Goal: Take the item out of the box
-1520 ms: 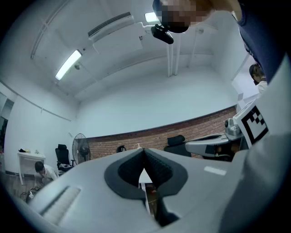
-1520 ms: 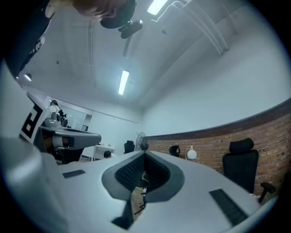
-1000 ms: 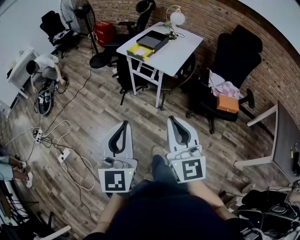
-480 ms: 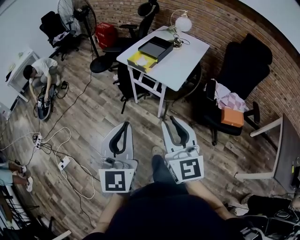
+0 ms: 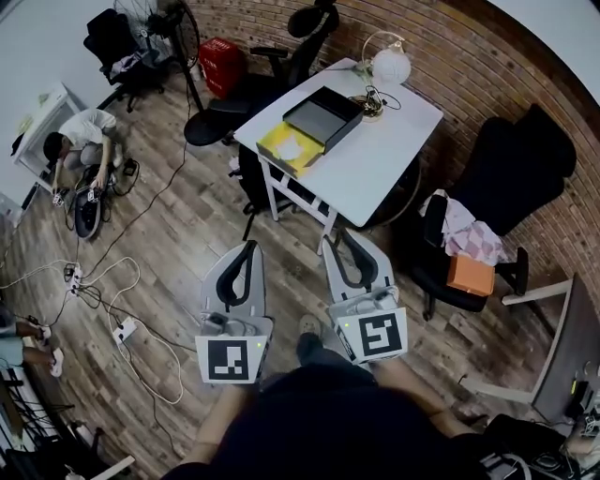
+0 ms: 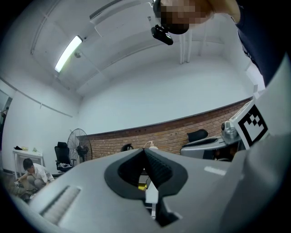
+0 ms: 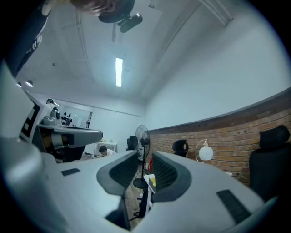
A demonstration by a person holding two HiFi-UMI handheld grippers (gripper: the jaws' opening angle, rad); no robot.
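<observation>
A dark open box (image 5: 323, 115) lies on the white table (image 5: 375, 159) ahead of me, with a yellow piece (image 5: 290, 146) beside it at the table's near-left end. What lies inside the box cannot be made out. Both grippers hang over the wooden floor, well short of the table. My left gripper (image 5: 250, 247) (image 6: 143, 151) has its tips together and holds nothing. My right gripper (image 5: 340, 237) (image 7: 144, 155) shows a narrow gap between its pads, also empty.
A globe lamp (image 5: 390, 66) stands at the table's far end. Black office chairs (image 5: 506, 178) ring the table; one holds an orange box (image 5: 469, 275). A fan (image 5: 178, 28), floor cables (image 5: 141, 309) and a crouching person (image 5: 80, 136) are to the left.
The table and box have drawn nearer and lower in the head view as I walk toward them. Both grippers keep their place in front of me.
</observation>
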